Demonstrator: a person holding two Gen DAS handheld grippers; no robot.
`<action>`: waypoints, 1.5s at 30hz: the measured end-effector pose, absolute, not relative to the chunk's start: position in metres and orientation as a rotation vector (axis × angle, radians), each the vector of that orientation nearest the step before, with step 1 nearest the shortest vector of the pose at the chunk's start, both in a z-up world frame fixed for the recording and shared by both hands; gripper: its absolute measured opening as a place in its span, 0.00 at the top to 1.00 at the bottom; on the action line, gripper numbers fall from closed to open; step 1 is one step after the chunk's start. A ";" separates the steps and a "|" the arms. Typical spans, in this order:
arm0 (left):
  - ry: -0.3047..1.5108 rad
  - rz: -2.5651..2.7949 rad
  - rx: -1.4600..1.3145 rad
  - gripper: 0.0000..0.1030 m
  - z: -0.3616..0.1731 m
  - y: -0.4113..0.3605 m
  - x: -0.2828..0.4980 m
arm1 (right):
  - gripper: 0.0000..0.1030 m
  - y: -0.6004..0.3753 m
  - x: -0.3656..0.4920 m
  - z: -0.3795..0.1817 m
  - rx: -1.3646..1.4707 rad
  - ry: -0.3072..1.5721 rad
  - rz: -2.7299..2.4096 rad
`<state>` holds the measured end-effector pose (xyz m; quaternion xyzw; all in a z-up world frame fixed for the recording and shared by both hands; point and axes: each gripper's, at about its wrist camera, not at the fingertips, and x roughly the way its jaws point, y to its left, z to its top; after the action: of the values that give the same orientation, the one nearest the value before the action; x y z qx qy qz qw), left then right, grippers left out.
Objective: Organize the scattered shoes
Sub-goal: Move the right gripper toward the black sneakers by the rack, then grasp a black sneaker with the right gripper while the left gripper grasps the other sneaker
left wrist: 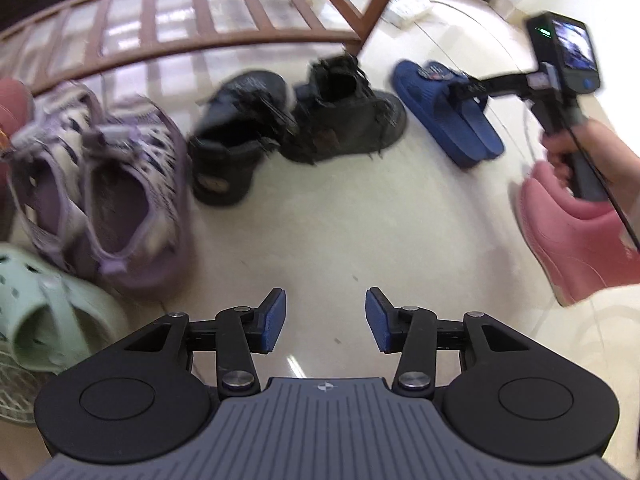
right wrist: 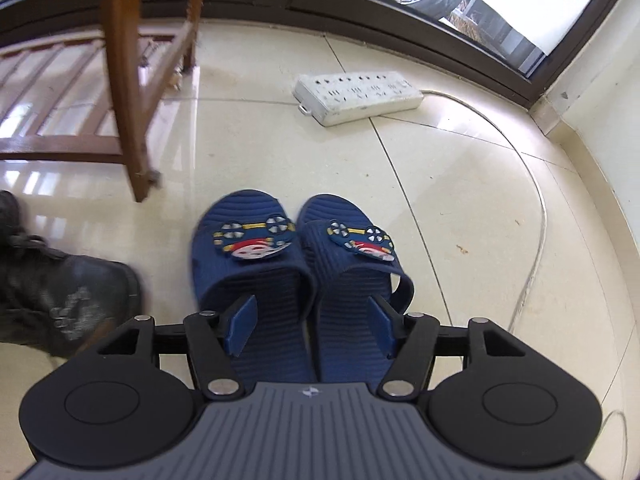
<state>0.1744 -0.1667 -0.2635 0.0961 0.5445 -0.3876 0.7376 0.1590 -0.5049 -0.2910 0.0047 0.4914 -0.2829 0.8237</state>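
shoes line the floor by the wooden rack (left wrist: 200, 46): lilac trainers (left wrist: 108, 176) far left, black boots (left wrist: 296, 128) in the middle, blue slippers (right wrist: 296, 276) side by side on the right. right gripper (right wrist: 310, 326) hangs over the slippers' heels, jaws apart, gripping nothing. left gripper (left wrist: 326, 320) is open over bare tile.

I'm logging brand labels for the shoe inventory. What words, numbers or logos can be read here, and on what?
No text is readable in either view.
black boots: round heel patch, too blurred to read.
blue slippers: cartoon car badges only, no words.
power strip: no marking legible.
right hand-held gripper: its screen is too small to read.
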 end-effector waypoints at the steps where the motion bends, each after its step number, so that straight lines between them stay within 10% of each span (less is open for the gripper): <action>1: 1.195 -0.838 0.204 0.54 -0.263 -0.166 0.178 | 0.35 -0.500 0.157 -0.289 0.020 1.042 -0.593; 28: 1.185 -0.839 0.226 0.53 -0.234 -0.112 0.167 | 0.36 -0.387 0.196 -0.283 0.363 1.022 -0.435; 35: 1.175 -0.823 0.221 0.52 -0.229 -0.087 0.168 | 0.75 -0.377 0.198 -0.291 0.317 1.040 -0.456; 45: 1.127 -0.824 0.225 0.52 -0.220 -0.088 0.168 | 0.84 -0.377 0.145 -0.285 0.277 1.101 -0.396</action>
<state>0.1685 -0.0884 -0.2197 0.1032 0.5179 -0.3785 0.7602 0.1450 -0.3766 -0.2850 0.1303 0.5181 -0.1864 0.8245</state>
